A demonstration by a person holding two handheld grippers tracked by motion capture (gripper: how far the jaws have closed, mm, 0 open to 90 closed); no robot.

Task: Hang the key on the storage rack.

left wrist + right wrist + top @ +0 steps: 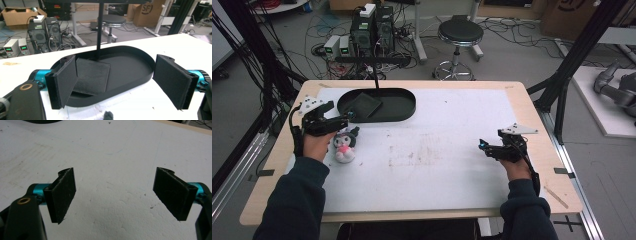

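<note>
I see the left gripper (343, 119) wide, empty, just short of the black tray (404, 116); plush toy (345, 145) nearer me; right gripper (484, 146) wide, well apart.

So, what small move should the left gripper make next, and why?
Probably lower the left gripper onto the plush toy and close on it. Its jaws stand wide open with nothing between them, the toy lies on the white mat just beside that hand, and the black tray behind it holds one dark flat pad. The right gripper rests open, far off.
</note>
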